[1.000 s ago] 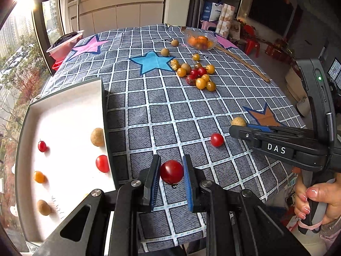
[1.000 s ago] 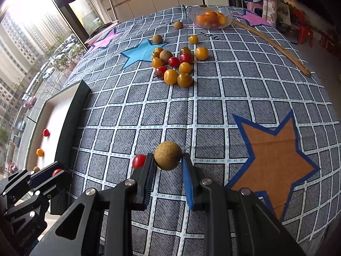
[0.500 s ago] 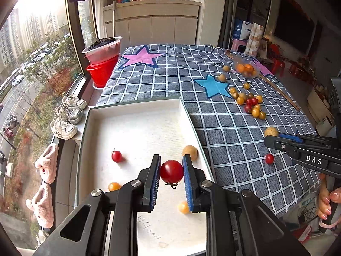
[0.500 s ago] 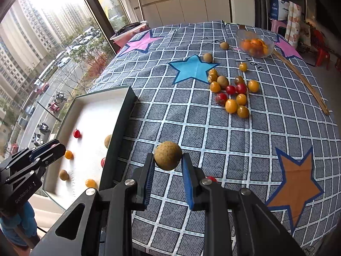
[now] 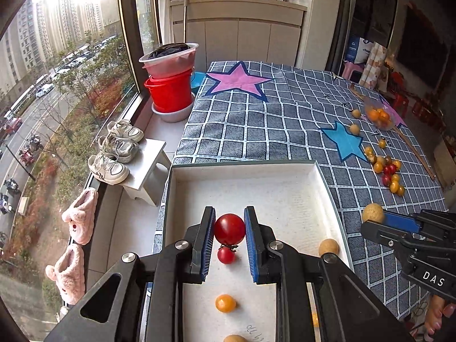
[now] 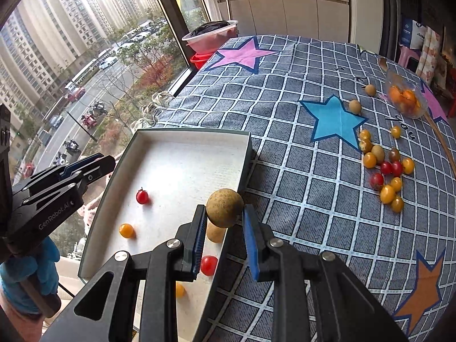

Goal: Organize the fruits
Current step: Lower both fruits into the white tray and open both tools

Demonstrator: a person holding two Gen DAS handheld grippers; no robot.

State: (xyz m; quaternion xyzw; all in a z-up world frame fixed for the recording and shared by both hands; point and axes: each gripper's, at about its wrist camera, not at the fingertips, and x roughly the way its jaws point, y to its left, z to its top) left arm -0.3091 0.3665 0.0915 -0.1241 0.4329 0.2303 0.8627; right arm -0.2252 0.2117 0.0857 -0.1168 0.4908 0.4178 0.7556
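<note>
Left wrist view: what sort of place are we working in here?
Probably a high-rise flat's window-side room: a tall window overlooking a street, sneakers and slippers on the sill, and a star-patterned cloth covering the work surface.

Left gripper (image 5: 229,238): matte black angular frame, blue ribbed pads on the inner finger faces, silver round screws behind the pads, triangular cutout further back, white "GenRobot.AI" lettering on its side. Right gripper (image 6: 223,228): same black-and-blue build, white "DAS" marking. Blue sleeve behind left; painted nails behind right.
</note>
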